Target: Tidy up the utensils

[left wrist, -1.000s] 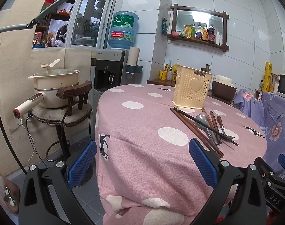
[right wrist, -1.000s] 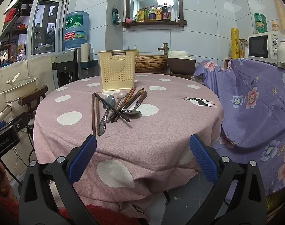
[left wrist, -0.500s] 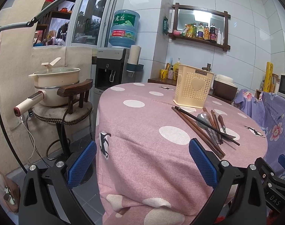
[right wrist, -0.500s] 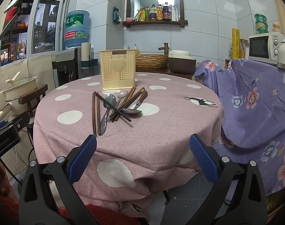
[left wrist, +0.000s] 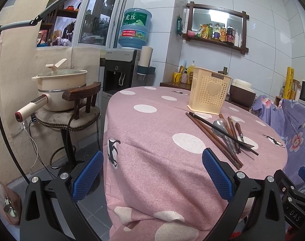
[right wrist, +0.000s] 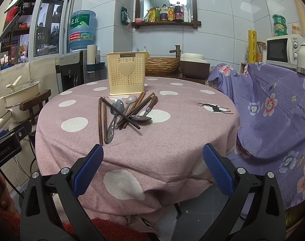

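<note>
A cream perforated utensil holder (right wrist: 126, 76) stands upright on the round table with a pink dotted cloth (right wrist: 172, 132); it also shows in the left wrist view (left wrist: 209, 91). In front of it lies a loose pile of brown chopsticks (right wrist: 101, 118), metal spoons (right wrist: 114, 118) and one black chopstick (right wrist: 122, 114); the pile shows in the left wrist view (left wrist: 222, 134) too. My right gripper (right wrist: 152, 167) is open and empty, at the table's near edge. My left gripper (left wrist: 151, 175) is open and empty, at the table's left edge.
A wooden chair (left wrist: 76, 108) with a cream pot (left wrist: 61, 88) stands left of the table, a water dispenser (left wrist: 120, 70) behind it. A purple floral cloth (right wrist: 272, 108) covers furniture on the right, with a microwave (right wrist: 282, 48) above it. A basket sink (right wrist: 162, 66) stands behind the table.
Both grippers have drifted slightly; the table and utensils look a little nearer in both views. Nothing on the table has moved. Both jaws stay open.
</note>
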`<state>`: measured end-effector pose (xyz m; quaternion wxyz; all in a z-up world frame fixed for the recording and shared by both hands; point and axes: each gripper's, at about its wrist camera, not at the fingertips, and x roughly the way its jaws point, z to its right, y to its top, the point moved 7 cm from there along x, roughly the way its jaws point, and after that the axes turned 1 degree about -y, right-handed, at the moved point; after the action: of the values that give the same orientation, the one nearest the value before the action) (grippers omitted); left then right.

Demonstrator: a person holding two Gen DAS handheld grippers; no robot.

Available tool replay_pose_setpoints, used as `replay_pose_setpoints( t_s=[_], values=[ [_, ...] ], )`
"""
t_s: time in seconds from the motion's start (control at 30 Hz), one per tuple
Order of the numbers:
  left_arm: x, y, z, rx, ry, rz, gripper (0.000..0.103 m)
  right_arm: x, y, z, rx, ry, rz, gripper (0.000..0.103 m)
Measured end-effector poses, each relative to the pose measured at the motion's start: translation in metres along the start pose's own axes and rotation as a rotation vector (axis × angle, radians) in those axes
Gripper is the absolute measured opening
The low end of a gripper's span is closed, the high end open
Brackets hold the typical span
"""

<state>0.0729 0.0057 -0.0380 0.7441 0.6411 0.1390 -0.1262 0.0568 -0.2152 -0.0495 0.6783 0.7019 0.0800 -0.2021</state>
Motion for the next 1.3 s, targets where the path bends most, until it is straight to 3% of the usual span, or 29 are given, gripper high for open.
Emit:
replay_pose_setpoints(
  t_s=[0.8,0.93,1.13,1.3],
  values=[
    [0.010,-0.003,-0.001,-0.016,-0.007,-0.023,0.098,0.008,0.001,-0.004,-0.016,0.025,-0.021,0.098],
    [0.023,0.002,0.004,0.017,-0.027,-0.060,0.098,0.015,0.014,-0.012,-0.077,0.083,-0.009,0.098],
    [0.041,0.032,0.015,0.085,-0.071,-0.069,0.098,0.037,0.042,0.000,-0.065,0.071,-0.005,0.098],
    [0.072,0.050,0.025,0.106,-0.130,-0.162,0.098,0.059,0.064,-0.004,-0.160,0.072,-0.027,0.098]
  ],
)
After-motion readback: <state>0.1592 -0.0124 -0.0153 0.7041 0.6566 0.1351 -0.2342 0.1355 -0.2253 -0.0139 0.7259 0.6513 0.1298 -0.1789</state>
